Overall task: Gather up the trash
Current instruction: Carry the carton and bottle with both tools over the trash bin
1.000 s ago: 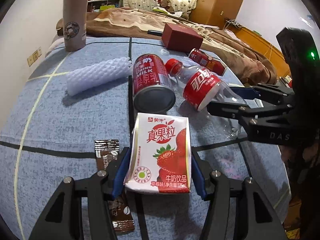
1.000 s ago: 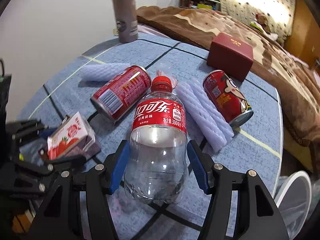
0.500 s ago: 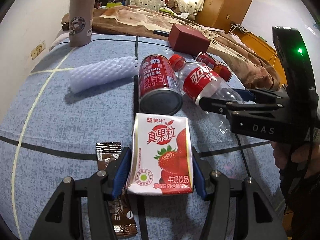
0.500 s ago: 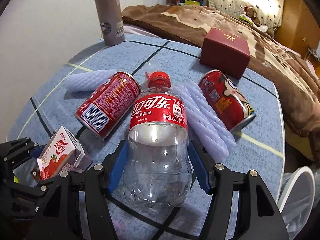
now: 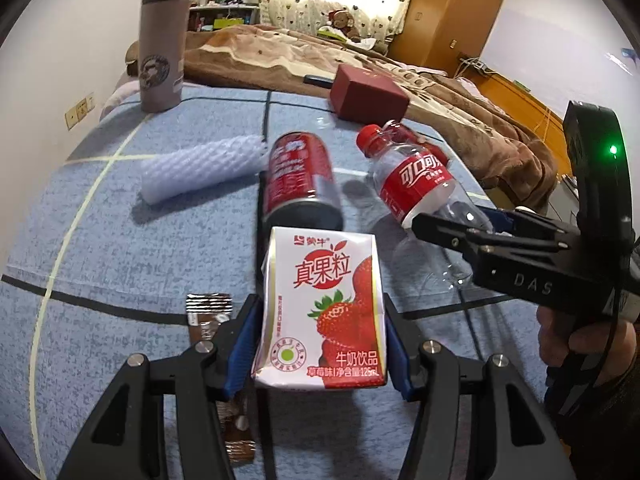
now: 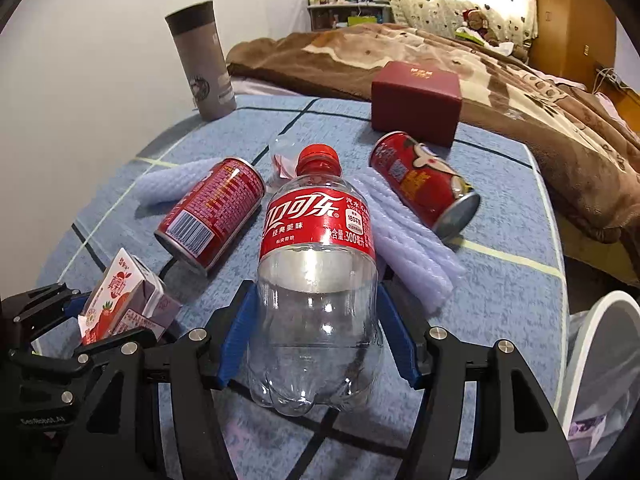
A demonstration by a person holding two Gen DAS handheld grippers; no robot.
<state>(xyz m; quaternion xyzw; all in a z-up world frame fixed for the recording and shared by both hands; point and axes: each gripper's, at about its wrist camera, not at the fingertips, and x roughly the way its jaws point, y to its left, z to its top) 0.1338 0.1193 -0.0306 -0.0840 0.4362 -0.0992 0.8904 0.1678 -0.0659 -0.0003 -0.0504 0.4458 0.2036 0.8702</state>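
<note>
My left gripper is shut on a white strawberry milk carton, blue pads pressing on both of its sides. My right gripper is shut on a clear cola bottle with a red cap and label, gripped at its lower body. In the left wrist view the bottle sits in the right gripper, tilted cap-up. The right wrist view shows the carton in the left gripper at the lower left. A red milk can lies just beyond the carton.
On the blue tablecloth lie a second red can, white foam nets and a brown sachet. A grey tumbler and a red box stand at the back. A white bin is right of the table.
The right gripper has rolled a little with the bottle still in it, which now stands more cap-up. The left gripper and its carton have hardly moved.
</note>
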